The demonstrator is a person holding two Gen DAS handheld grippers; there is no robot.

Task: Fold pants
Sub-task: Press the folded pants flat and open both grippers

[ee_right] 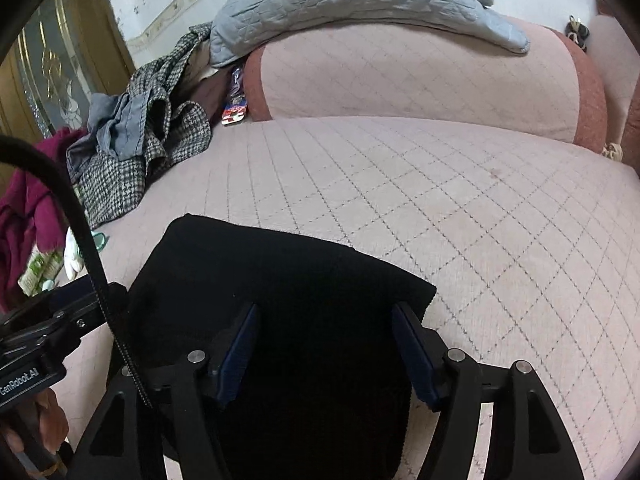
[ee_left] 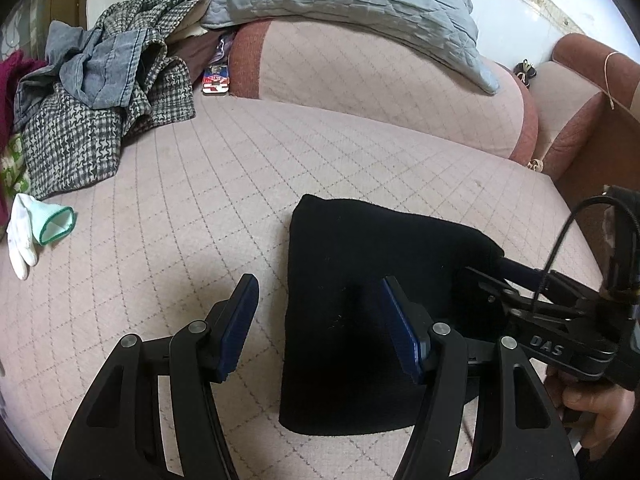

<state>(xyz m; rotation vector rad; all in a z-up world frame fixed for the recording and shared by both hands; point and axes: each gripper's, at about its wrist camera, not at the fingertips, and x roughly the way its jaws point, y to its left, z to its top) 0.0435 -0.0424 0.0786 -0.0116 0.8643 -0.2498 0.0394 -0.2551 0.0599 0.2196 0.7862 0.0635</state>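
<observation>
The black pants (ee_left: 360,280) lie folded into a compact rectangle on the pink quilted sofa seat (ee_left: 200,200). My left gripper (ee_left: 320,300) is open and empty, hovering over the pants' left edge, one finger over the seat and one over the fabric. My right gripper (ee_right: 324,328) is open and empty just above the pants (ee_right: 260,280). In the left wrist view the right gripper (ee_left: 500,272) reaches in from the right at the pants' right edge. In the right wrist view the left gripper's body (ee_right: 48,320) shows at the left.
A pile of clothes, with a houndstooth coat (ee_left: 80,132) and grey denim (ee_left: 104,68), lies at the back left. A white glove (ee_left: 28,228) lies left. A grey quilted pillow (ee_left: 340,0) rests on the sofa back (ee_left: 380,80). An armrest (ee_left: 580,92) stands right.
</observation>
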